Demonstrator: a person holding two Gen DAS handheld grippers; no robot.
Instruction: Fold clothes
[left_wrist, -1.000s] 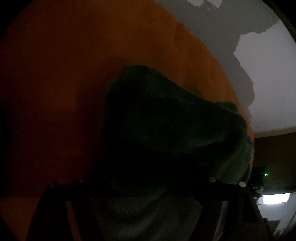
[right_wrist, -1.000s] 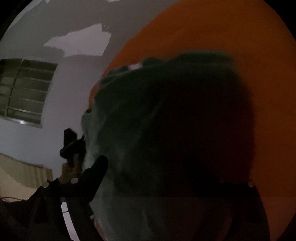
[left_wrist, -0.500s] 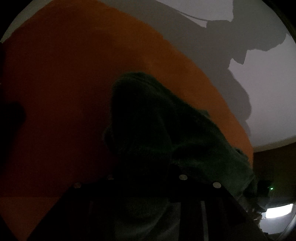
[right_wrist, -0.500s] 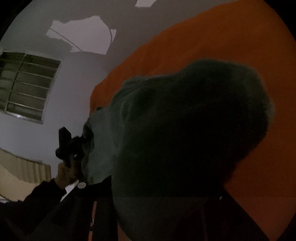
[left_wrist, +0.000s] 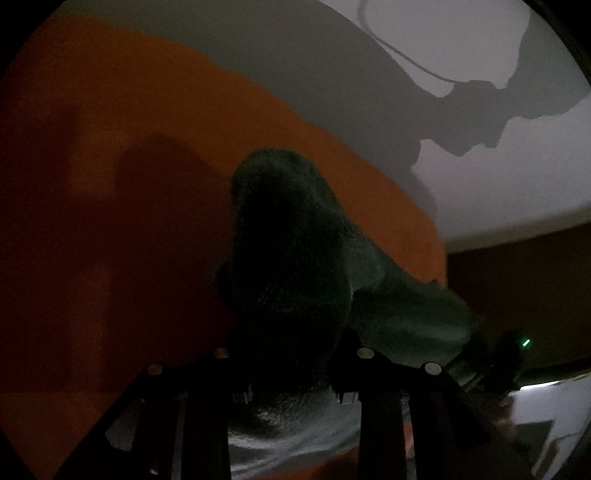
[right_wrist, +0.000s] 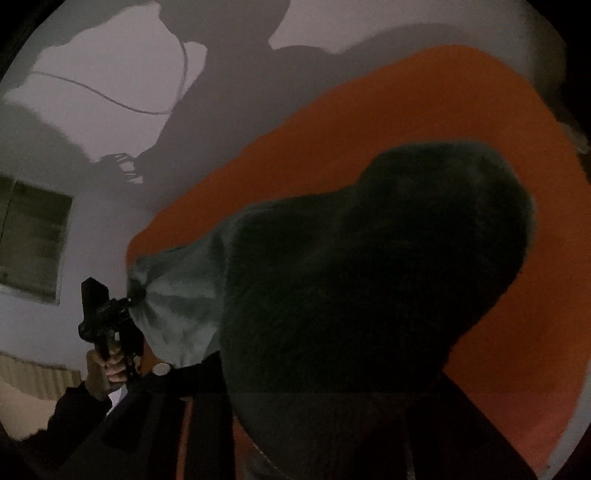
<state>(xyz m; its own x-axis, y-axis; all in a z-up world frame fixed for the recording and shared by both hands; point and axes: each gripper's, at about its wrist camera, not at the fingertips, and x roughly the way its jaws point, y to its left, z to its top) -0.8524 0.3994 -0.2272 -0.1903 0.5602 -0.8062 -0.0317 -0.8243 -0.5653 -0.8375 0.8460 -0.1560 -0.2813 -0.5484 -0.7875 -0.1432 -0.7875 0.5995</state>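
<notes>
A dark green fuzzy garment (left_wrist: 291, 251) hangs between my two grippers above an orange cloth-covered surface (left_wrist: 110, 166). My left gripper (left_wrist: 291, 373) is shut on one corner of the garment; its fingertips are buried in the fabric. In the right wrist view the garment (right_wrist: 369, 288) fills the middle, and my right gripper (right_wrist: 332, 424) is shut on it, fingers hidden by the cloth. The left gripper (right_wrist: 127, 304) shows there too, pinching a bunched corner, held by a hand.
The orange surface (right_wrist: 388, 122) lies below the garment. A pale wall (left_wrist: 498, 177) with shadows stands behind. A window (right_wrist: 33, 240) is at the left. The scene is dim.
Both grippers have lifted and tilted up, raising the garment off the orange surface. More wall shows now, and the cloth is stretched tighter between the grippers.
</notes>
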